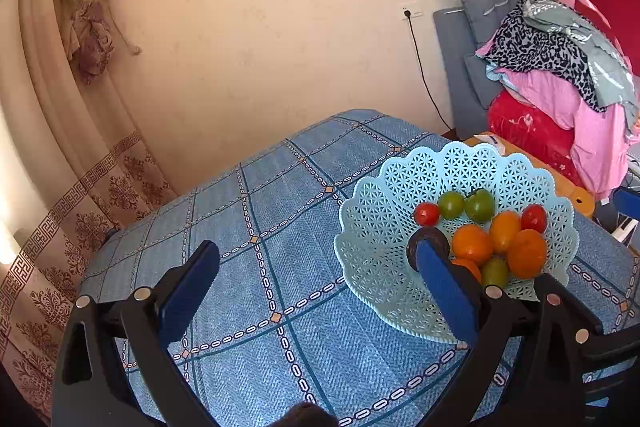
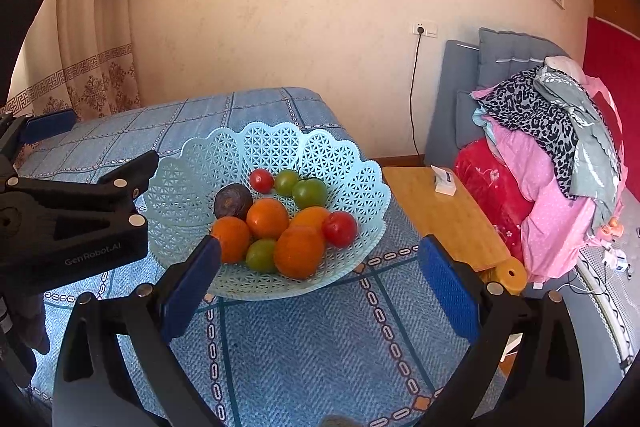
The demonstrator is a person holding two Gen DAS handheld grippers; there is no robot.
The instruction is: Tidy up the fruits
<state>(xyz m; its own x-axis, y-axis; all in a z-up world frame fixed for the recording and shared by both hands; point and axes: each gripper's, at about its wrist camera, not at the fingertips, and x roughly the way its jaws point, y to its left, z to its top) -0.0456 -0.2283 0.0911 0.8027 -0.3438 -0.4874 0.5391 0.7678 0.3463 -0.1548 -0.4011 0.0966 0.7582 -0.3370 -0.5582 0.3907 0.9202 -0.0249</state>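
I have both hand-held grippers over the counter (image 2: 304, 339), which is covered in a blue patterned cloth. The fruit sits piled in a pale blue lattice basket (image 2: 208, 163) on that cloth: a dark purple fruit (image 2: 233, 201) at the left of the pile, several oranges (image 2: 267, 218) in the middle, green tomatoes (image 2: 309, 192) toward the back, and red tomatoes (image 2: 339, 228) at the back and the right.

My left hand-held gripper (image 1: 316, 263) has its jaws spread wide with nothing between them — its right finger reaches over the near rim of the basket, and its tip overlaps the dark purple fruit in the left wrist view; I cannot tell whether they touch. In the right wrist view its black body hangs just left of the basket.

My right hand-held gripper (image 2: 318, 259) is likewise released and empty, hovering in front of the basket, its left finger overlapping an orange at the near rim.

Beyond the counter — a small wooden table (image 2: 448, 211) carrying a small white box (image 2: 444, 180), and a heap of bedding (image 2: 552, 163).
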